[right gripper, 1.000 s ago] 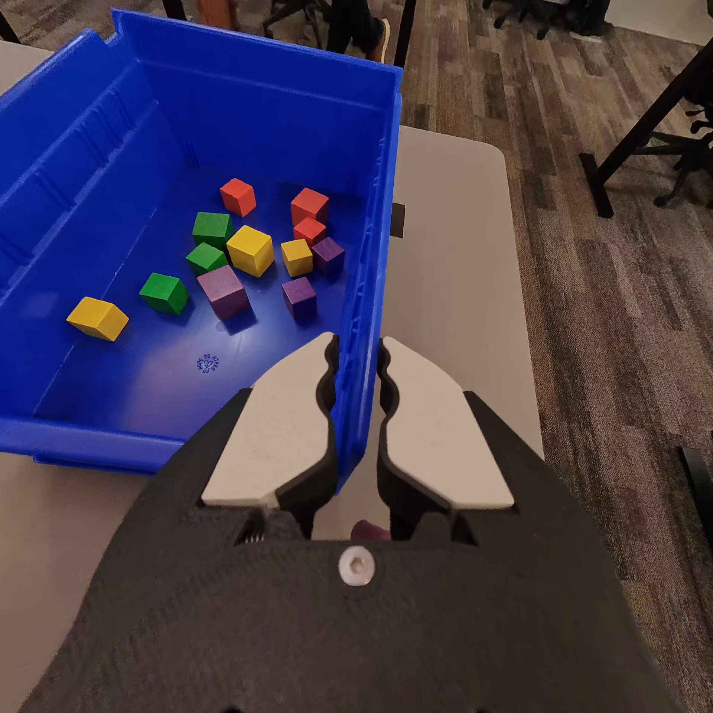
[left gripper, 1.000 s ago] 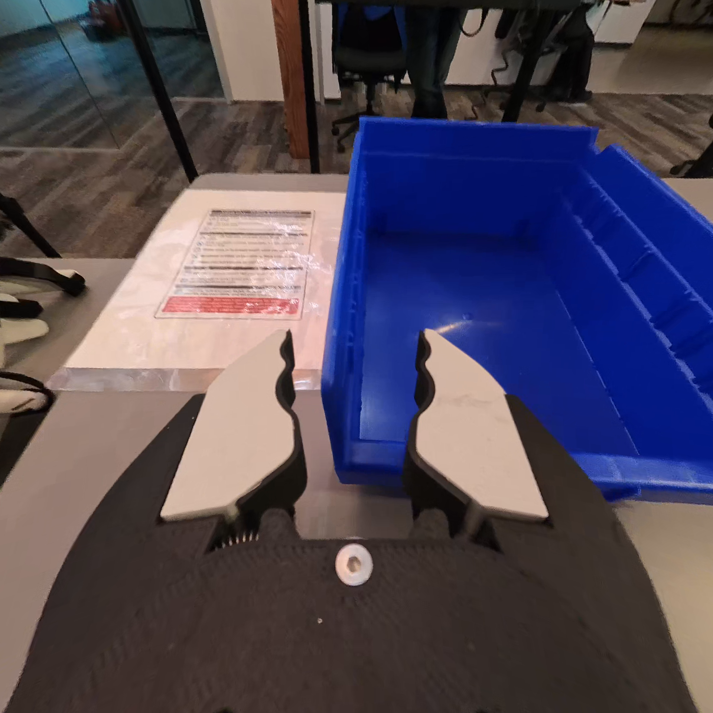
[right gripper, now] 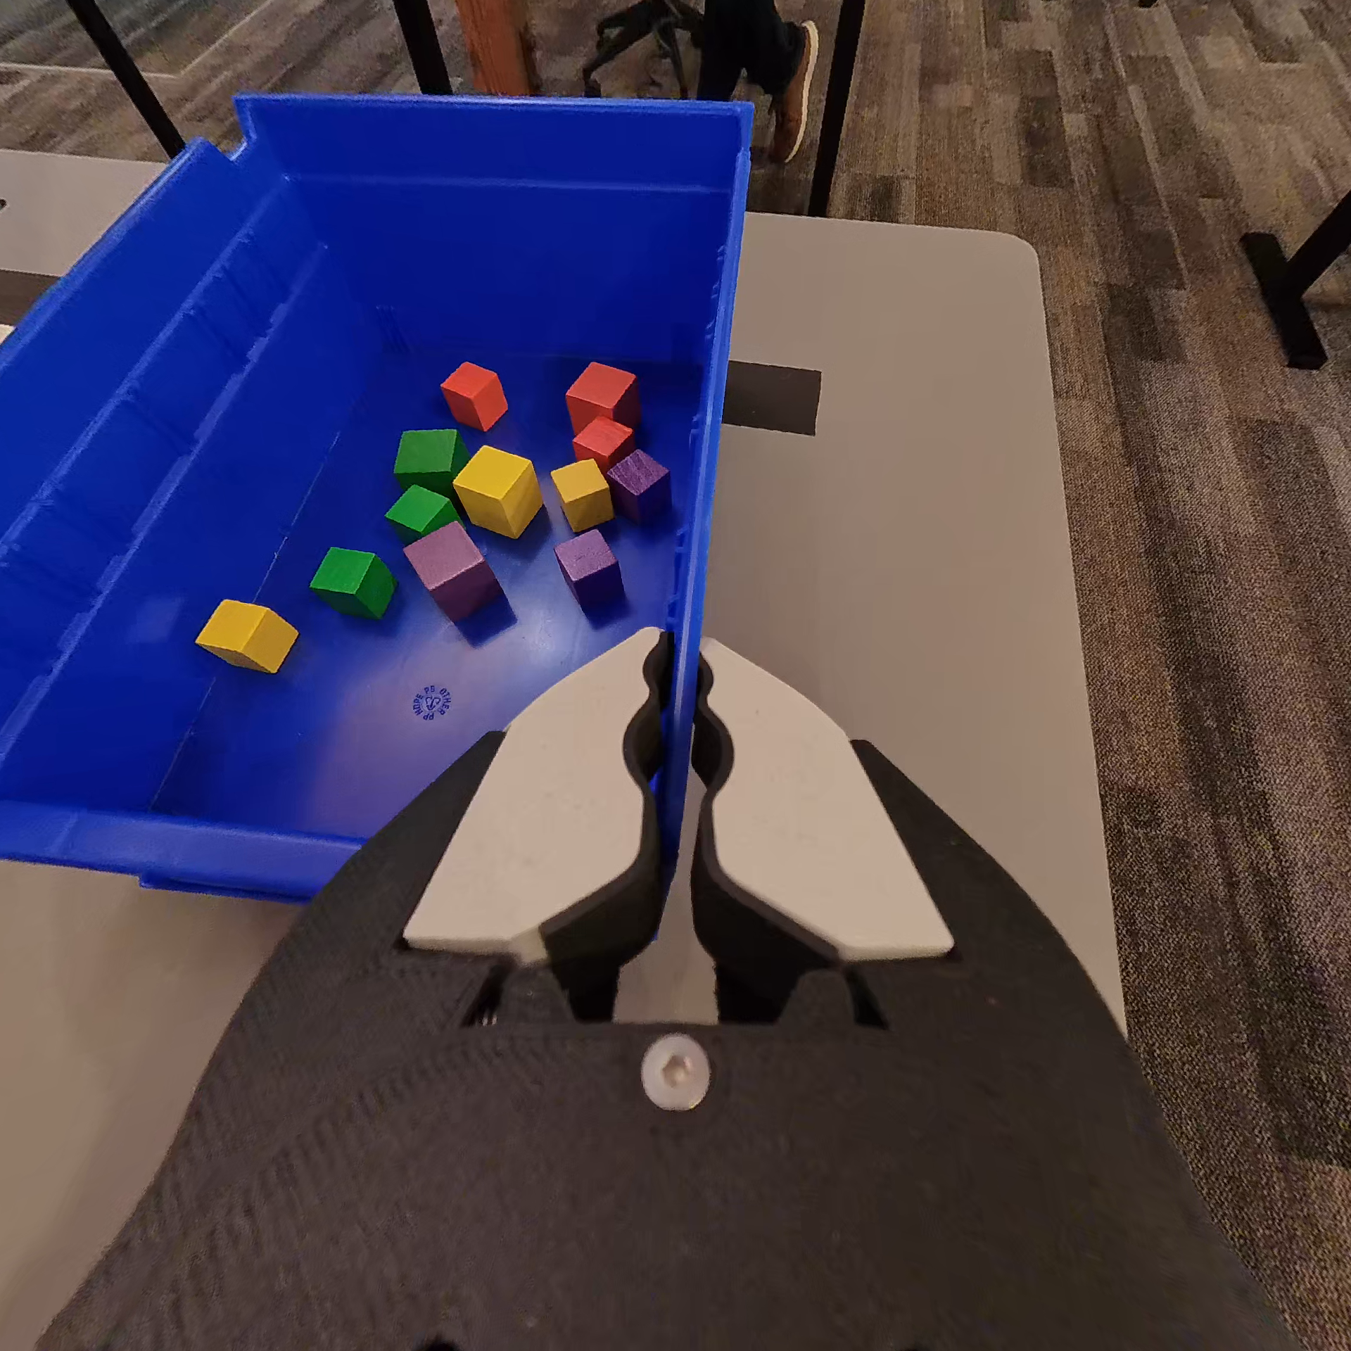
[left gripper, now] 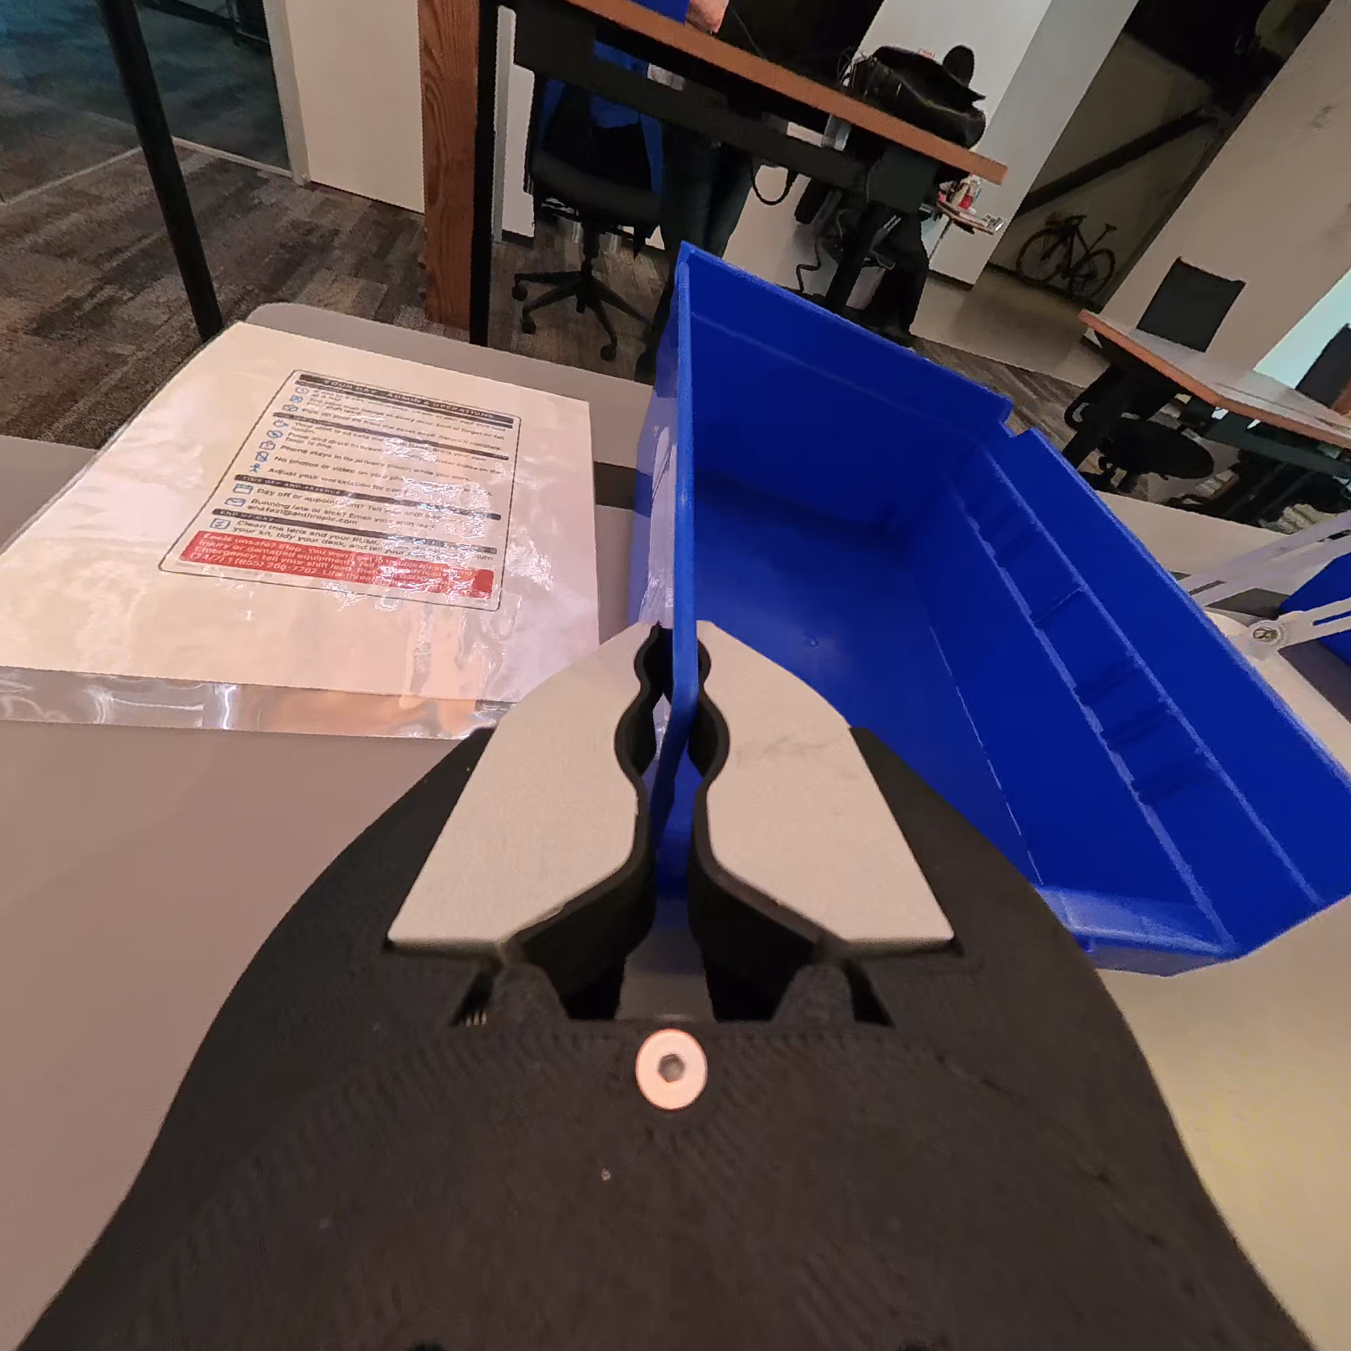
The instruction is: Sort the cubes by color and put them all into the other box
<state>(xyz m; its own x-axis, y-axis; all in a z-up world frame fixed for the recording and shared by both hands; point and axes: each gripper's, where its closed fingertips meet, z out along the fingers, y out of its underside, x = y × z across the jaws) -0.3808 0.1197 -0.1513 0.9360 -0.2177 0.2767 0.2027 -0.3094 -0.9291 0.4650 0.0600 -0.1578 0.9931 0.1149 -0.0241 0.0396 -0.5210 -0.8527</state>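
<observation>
My left gripper (left gripper: 676, 637) is shut on the left side wall of an empty blue box (left gripper: 841, 453), which looks tilted in this view. My right gripper (right gripper: 683, 643) is shut on the right side wall of a second blue box (right gripper: 512, 183). That box holds several loose cubes. There are red ones (right gripper: 475, 395), green ones (right gripper: 430, 457), yellow ones (right gripper: 498, 490) and purple ones (right gripper: 452, 570), mixed together toward its far right. One yellow cube (right gripper: 247, 634) lies apart at the left.
A laminated printed sheet (left gripper: 329, 497) lies on the grey table left of the empty box. A black tape mark (right gripper: 775, 398) is on the table right of the cube box, and the table's right edge (right gripper: 1060, 585) is close. Chairs and desks stand beyond. The gap from one gripper's tips to the other's is roughly 85 cm. The black tape mark (right gripper: 775, 398) sits 20 cm or so from the ends of my right fingers.
My left gripper was open at the empty box's near rim and is now shut on its left wall. My right gripper has closed tighter on the cube box's right wall.
</observation>
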